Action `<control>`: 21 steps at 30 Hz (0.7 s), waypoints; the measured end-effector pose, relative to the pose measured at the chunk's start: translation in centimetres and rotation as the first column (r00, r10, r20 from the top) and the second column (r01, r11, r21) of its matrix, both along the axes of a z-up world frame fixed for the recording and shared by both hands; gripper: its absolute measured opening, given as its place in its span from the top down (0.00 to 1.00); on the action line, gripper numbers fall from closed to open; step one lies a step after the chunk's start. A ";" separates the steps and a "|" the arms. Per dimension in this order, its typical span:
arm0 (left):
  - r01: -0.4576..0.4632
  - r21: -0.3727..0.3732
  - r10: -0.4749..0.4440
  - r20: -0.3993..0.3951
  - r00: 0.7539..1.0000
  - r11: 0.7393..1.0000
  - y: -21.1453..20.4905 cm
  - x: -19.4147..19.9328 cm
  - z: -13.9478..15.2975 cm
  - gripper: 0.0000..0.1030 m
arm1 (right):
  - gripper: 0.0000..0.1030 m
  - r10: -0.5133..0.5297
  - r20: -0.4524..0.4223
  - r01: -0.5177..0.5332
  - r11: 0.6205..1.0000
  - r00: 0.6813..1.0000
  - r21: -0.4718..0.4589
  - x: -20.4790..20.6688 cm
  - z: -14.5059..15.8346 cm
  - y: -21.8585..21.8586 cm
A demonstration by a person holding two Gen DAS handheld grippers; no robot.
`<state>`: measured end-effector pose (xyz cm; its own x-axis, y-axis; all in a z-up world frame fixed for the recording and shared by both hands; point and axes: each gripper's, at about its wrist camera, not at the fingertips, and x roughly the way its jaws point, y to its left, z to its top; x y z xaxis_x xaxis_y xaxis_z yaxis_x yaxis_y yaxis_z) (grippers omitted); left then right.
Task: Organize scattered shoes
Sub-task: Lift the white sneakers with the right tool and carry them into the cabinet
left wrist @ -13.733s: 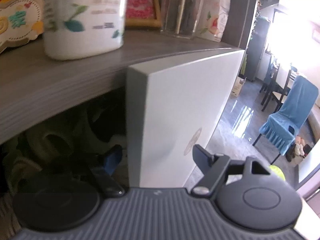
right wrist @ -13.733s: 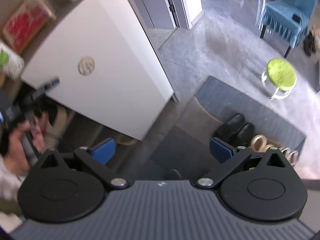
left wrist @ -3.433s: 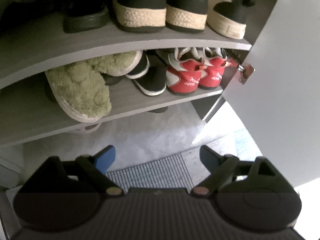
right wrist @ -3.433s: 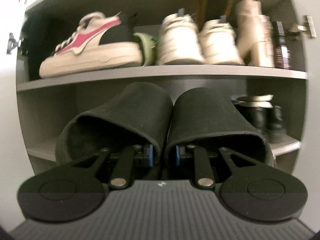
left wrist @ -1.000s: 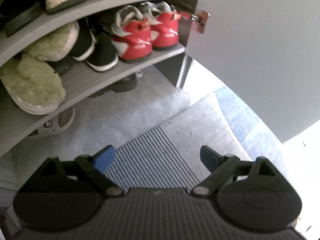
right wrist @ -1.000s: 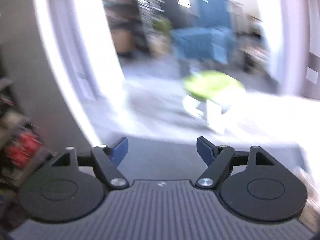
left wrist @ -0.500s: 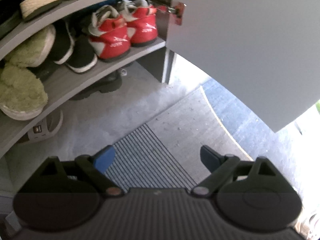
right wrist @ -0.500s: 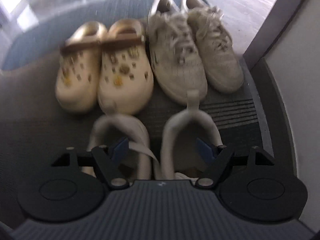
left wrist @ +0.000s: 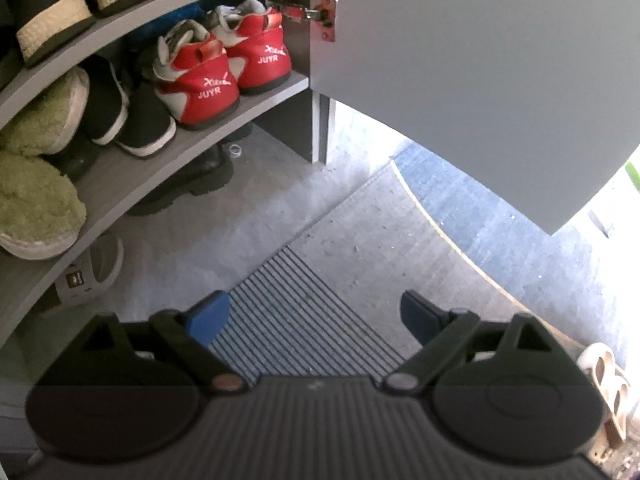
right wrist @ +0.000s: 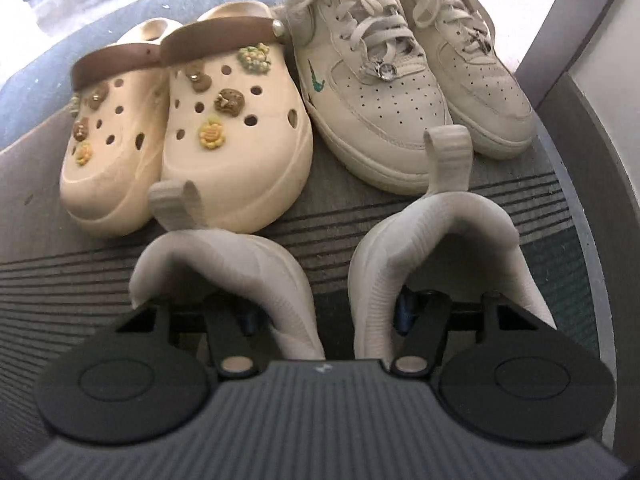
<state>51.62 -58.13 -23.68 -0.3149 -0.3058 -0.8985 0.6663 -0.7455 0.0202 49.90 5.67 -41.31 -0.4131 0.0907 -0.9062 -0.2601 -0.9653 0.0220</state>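
Right gripper (right wrist: 324, 318): I have one finger down inside each of the two white knit shoes (right wrist: 436, 264), the adjoining collar walls between them. The jaws have just been closing; I cannot tell whether the pads press yet.
White knit shoes: side by side on the dark mat (right wrist: 60, 288), heels toward me, pull tabs upright.
Beyond them: cream clogs (right wrist: 236, 136) with brown straps on the left, white lace-up sneakers (right wrist: 384, 92) on the right, toes toward me.
Left gripper (left wrist: 316, 316): my fingers are released, spread wide over the ribbed mat (left wrist: 304, 320), nothing between them.
Shoe cabinet (left wrist: 160, 168): door (left wrist: 480, 72) open; red sneakers (left wrist: 208, 80) and green fuzzy slippers (left wrist: 32, 192) sit on its shelf.
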 end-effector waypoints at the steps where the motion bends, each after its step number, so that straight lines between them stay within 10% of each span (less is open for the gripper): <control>1: 0.003 0.000 -0.003 0.003 1.000 1.000 0.0 0.0 0.0 0.09 | 0.65 -0.004 -0.006 0.004 1.000 1.000 -0.004 0.1 0.1 0.0; 13: 0.080 -0.042 -0.081 -0.032 0.996 0.996 2.0 -1.4 0.9 0.09 | 0.69 0.051 -0.219 -0.038 0.997 0.974 0.063 4.2 7.4 -1.4; 21: 0.102 -0.086 -0.108 -0.059 0.992 0.991 3.0 -2.1 1.5 0.09 | 0.69 0.218 -0.432 -0.157 0.972 0.875 0.174 4.3 15.7 -4.1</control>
<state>49.54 -55.14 -22.22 -0.4048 -0.3408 -0.8485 0.5864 -0.8088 0.0451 54.17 1.53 -25.64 -0.7908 0.0740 -0.6076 -0.0659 -0.9972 -0.0356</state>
